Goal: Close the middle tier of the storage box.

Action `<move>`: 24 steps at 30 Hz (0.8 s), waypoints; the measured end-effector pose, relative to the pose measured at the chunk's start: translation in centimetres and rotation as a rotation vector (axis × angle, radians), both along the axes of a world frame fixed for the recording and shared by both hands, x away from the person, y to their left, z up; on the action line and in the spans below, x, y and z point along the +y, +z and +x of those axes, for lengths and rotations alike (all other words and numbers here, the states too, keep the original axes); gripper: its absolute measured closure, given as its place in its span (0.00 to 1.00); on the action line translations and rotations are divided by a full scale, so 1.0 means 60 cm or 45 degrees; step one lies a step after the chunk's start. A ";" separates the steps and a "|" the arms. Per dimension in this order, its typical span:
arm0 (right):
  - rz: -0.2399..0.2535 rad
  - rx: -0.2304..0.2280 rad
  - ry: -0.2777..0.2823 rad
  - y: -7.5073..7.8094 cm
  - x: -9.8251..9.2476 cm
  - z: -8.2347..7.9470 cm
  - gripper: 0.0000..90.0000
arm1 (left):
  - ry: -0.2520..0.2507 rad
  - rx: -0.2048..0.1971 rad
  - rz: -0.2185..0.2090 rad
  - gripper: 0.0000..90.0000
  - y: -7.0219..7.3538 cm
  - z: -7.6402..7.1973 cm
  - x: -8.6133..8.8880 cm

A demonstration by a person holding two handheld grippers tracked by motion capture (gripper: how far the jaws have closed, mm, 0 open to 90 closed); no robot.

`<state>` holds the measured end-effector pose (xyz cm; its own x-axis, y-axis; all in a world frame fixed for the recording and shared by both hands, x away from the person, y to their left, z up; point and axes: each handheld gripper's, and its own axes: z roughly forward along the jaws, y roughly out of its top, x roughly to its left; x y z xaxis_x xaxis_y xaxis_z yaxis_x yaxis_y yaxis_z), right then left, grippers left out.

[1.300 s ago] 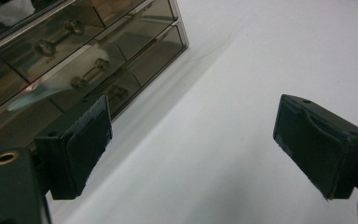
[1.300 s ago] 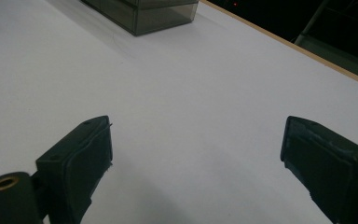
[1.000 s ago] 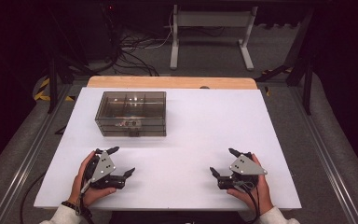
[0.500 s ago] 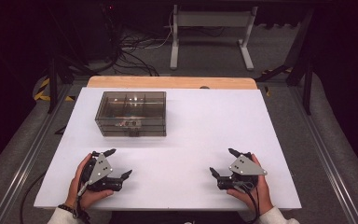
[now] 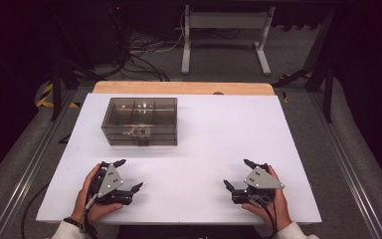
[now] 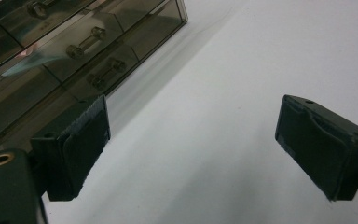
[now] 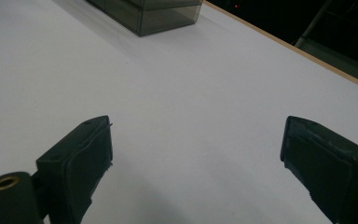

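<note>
A smoky see-through drawer box [image 5: 140, 121] stands on the white table top [image 5: 219, 134], left of centre and toward the far side. Its small drawers with handles [image 6: 51, 51] fill the upper left of the left gripper view; several small items inside are unclear. My left gripper [image 5: 129, 174] rests near the front left, open and empty, with its jaws [image 6: 193, 135] spread wide over bare table short of the box. My right gripper [image 5: 236, 173] rests near the front right, also open and empty [image 7: 196, 154]. In the right gripper view a corner of the box [image 7: 144, 11] lies far ahead.
A wooden strip [image 5: 184, 88] borders the table's far edge. Beyond it are cables [image 5: 144, 55] on the floor and a white stand's legs [image 5: 224, 40]. Metal rails [image 5: 25, 164] run along both sides of the table.
The left hand and its gripper have slid slightly back toward the near edge. The right gripper and the box have stayed put.
</note>
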<state>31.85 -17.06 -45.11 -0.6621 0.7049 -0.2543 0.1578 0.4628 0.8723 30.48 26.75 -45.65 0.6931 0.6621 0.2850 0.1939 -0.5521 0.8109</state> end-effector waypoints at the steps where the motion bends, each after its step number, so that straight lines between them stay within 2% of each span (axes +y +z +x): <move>1: -0.001 0.002 0.001 -0.001 0.000 0.000 0.11 | 0.001 -0.002 0.000 0.13 0.000 0.000 0.000; 22: -0.002 0.009 0.000 -0.001 0.000 0.001 0.11 | -0.012 0.010 0.016 0.13 -0.002 0.004 -0.003; 24: -0.002 0.009 -0.001 -0.001 -0.001 0.001 0.11 | -0.006 0.015 0.003 0.13 -0.003 0.004 -0.003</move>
